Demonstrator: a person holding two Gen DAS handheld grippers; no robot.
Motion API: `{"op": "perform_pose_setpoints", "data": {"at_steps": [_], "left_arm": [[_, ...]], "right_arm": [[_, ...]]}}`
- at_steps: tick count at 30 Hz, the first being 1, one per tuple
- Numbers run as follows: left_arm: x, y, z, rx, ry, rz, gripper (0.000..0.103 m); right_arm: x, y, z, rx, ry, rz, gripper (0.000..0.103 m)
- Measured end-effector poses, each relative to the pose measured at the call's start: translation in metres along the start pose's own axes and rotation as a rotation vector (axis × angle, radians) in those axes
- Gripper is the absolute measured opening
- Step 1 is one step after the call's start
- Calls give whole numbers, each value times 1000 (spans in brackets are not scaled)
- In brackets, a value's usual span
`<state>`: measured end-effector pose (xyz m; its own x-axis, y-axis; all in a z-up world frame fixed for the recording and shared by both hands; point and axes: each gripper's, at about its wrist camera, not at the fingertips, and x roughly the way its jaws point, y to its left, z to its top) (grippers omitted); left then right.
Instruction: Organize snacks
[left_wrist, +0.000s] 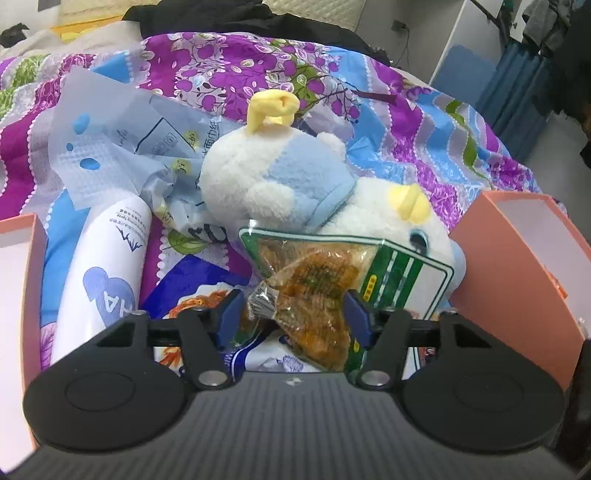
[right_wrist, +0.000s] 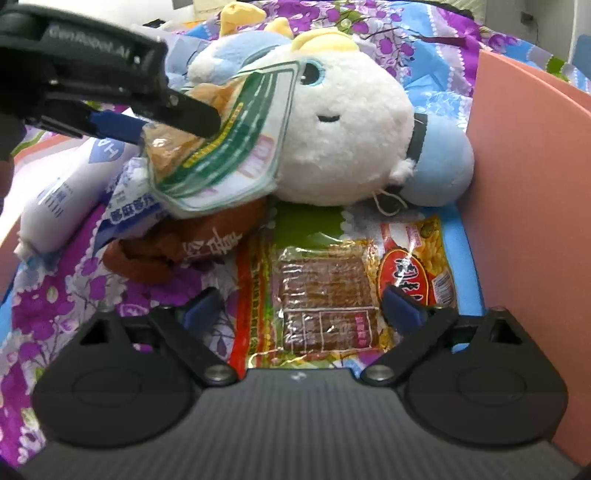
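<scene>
Right under the right claw (right_wrist: 301, 308) a red-and-yellow snack packet (right_wrist: 325, 295) is lying flat on the bedspread (right_wrist: 55, 295), sitting between wide-open jaws that aren't touching it yet. Up and to the left of that, the left claw (left_wrist: 291, 314) is closing round a green-edged snack bag (left_wrist: 325, 284), its pads looking like they're pinching the crinkly clear middle, with the plush toy (right_wrist: 351, 122) just behind. Both packs are looking light, floppy and slick, so I'd be grabbing the flat one by a sealed edge, not the crushable middle.
</scene>
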<state>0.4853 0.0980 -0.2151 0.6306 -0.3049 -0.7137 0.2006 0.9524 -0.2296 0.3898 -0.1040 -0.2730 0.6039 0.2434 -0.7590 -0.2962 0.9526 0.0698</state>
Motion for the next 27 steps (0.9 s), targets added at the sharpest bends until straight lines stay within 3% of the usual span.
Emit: {"op": "perform_pose_setpoints", "data": {"at_steps": [5, 12, 27], "left_arm": [[-14, -3, -1, -1, -5, 17, 46], [-45, -14, -2, 22, -18, 20, 35], [-145, -41, -49, -41, -34, 73, 34]], "right_arm": [[-11, 1, 6, -15, 6, 11, 49], [-31, 8, 8, -50, 21, 7, 46], [-134, 31, -34, -60, -56, 7, 46]]}}
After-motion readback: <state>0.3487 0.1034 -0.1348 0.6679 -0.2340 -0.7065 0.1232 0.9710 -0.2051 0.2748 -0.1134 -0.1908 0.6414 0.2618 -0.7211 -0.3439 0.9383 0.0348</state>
